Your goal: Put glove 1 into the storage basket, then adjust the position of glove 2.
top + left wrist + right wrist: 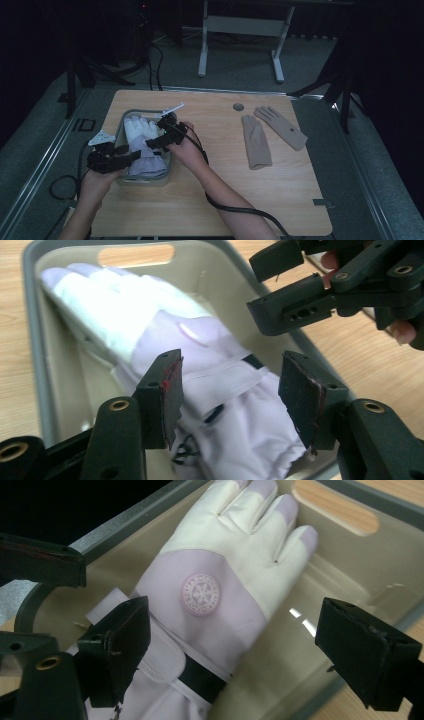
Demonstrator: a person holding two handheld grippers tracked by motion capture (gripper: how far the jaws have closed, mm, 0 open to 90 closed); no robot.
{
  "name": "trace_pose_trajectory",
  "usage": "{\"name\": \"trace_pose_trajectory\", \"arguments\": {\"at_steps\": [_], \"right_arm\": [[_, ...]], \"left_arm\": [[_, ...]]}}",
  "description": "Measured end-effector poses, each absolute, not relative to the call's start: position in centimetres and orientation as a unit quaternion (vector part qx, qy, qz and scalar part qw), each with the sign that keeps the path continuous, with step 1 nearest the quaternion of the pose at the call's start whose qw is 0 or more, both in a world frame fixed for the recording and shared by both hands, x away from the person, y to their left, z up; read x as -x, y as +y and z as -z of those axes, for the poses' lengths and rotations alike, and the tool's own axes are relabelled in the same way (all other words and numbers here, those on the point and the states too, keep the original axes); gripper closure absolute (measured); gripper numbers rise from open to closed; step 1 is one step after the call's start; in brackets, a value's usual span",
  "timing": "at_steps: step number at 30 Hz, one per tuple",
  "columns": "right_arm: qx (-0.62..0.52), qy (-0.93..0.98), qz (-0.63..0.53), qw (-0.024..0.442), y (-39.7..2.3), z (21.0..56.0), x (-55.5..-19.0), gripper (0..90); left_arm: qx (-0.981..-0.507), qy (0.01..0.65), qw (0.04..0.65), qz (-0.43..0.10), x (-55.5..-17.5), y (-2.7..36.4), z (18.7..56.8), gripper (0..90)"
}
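**Lilac-and-white glove lying in the grey bin**

Lilac and white, the glove rests palm-down in the grey bin at the table's left side, cuff toward me. My left gripper hovers just over the cuff, jaws parted, pads clear of the fabric. My right gripper hangs above the wrist strap, jaws spread wide, nothing pinched. Two beige gloves lie well apart on the right.

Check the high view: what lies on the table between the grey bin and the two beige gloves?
Nothing lies on it: the wooden table is bare between the grey bin and the beige gloves; the person's right forearm crosses nearer the camera.
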State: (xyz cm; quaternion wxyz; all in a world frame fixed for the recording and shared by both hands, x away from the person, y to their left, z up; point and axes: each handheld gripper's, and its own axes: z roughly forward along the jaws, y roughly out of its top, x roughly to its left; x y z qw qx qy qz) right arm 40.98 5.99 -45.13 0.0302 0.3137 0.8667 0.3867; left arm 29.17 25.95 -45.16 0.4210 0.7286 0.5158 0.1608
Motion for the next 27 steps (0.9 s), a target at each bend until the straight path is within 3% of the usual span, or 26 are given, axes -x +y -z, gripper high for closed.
{"name": "trace_pose_trajectory", "arguments": {"at_steps": [12,27], "right_arm": [[-0.321,0.861,-0.392,0.04,1.7,44.8,-40.6,14.4],[-0.342,0.847,-0.398,0.082,-7.5,45.4,-40.2,14.1]], "left_arm": [[-0.736,0.487,0.442,-0.159,-28.6,23.2,44.5,43.5],[-0.771,0.409,0.467,-0.142,-28.1,16.5,44.9,43.9]]}}
